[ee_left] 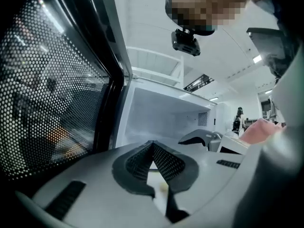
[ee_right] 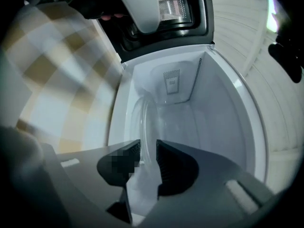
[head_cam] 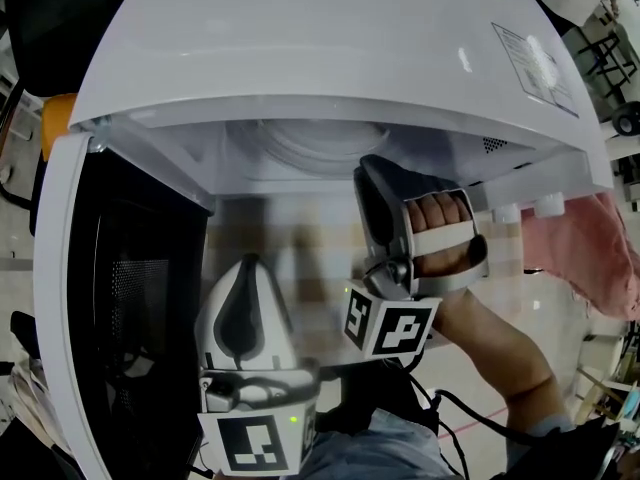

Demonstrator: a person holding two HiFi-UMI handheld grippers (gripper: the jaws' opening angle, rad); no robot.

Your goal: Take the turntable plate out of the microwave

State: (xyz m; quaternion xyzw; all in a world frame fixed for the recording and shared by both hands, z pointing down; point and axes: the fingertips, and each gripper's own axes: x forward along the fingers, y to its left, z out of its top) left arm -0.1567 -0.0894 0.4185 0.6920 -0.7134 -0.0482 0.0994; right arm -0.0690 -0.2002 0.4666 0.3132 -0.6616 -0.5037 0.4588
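The white microwave [head_cam: 300, 38] stands with its door [head_cam: 120, 298] swung open to the left. Inside, the clear glass turntable plate [head_cam: 310, 143] lies on the cavity floor. My right gripper [head_cam: 372, 168] reaches into the cavity mouth at the plate's near edge. In the right gripper view its jaws [ee_right: 148, 144] stand apart, with the plate's rim [ee_right: 142, 118] running into the gap between them; I see no pad pressing on the glass. My left gripper [head_cam: 245, 263] hangs level in front of the opening, beside the door, shut on nothing [ee_left: 152, 144].
A checked cloth [head_cam: 290, 258] covers the surface in front of the microwave. A pink cloth [head_cam: 590, 248] lies to the right of it. The perforated door window [ee_left: 52, 89] stands close on the left gripper's left.
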